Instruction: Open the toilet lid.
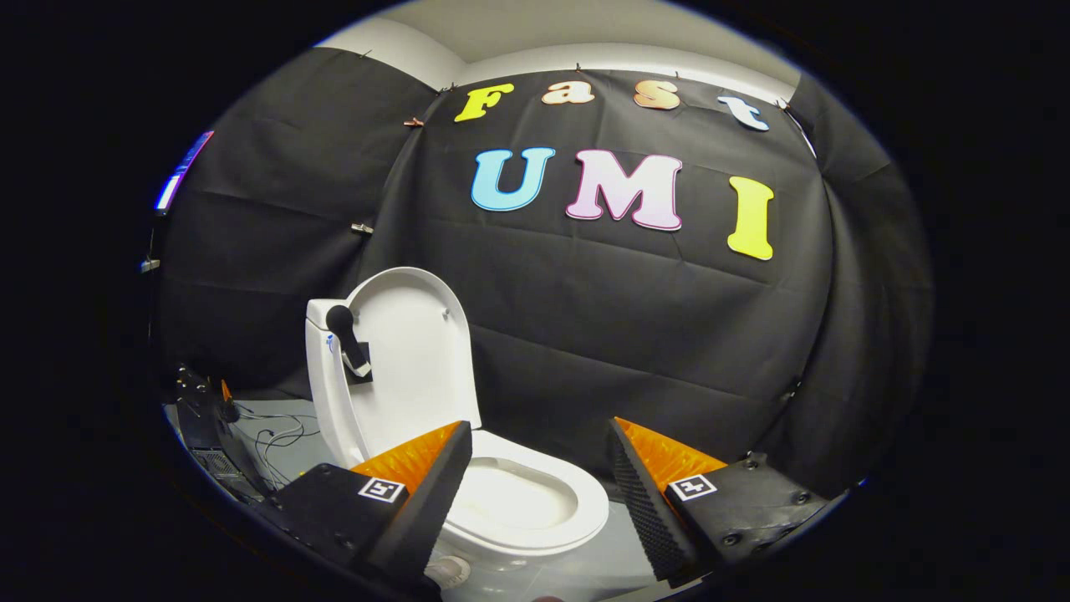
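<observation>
The white toilet (510,502) stands on the grey floor just beyond my fingers. Its lid (414,351) is raised upright and leans back against the white tank (322,368). The seat ring (585,510) lies down around the open bowl. A black handle (349,339) is fixed to the lid's left edge. My gripper (539,435) is open, its orange and black fingers (435,481) spread wide apart with nothing between them. The bowl shows through the gap between them.
Black cloth walls close in behind and on both sides. Loose cables (280,435) and dark equipment (201,418) lie on the floor left of the toilet. A lit screen edge (182,171) hangs high on the left wall.
</observation>
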A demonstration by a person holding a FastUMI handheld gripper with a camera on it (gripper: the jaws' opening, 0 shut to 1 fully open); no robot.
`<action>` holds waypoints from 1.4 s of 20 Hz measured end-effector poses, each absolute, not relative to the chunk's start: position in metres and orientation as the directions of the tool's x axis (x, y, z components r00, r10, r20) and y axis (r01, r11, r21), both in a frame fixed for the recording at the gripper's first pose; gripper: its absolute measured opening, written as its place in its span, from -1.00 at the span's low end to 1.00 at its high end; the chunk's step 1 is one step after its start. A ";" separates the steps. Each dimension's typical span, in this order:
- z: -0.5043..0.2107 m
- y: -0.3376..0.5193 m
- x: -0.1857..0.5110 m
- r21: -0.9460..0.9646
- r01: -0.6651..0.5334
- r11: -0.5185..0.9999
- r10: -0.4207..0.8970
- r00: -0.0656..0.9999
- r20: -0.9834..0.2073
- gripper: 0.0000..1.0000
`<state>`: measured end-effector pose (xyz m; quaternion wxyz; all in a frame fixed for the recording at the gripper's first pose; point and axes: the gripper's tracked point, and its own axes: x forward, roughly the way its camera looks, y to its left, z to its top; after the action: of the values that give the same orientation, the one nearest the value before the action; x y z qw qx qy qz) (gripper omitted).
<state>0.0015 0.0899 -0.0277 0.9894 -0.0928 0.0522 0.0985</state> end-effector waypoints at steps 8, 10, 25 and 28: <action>-0.044 0.095 -0.001 -0.162 -0.229 0.960 0.203 0.966 -0.161 0.97; -0.046 0.099 -0.002 -0.157 -0.239 0.958 0.212 0.963 -0.169 0.97; -0.023 0.103 0.001 -0.189 -0.227 0.955 0.218 0.974 -0.067 0.97; -0.025 0.094 0.007 -0.181 -0.196 0.964 0.189 0.980 -0.056 0.97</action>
<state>0.0071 0.0943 -0.0254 0.9907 -0.0931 0.0190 0.0970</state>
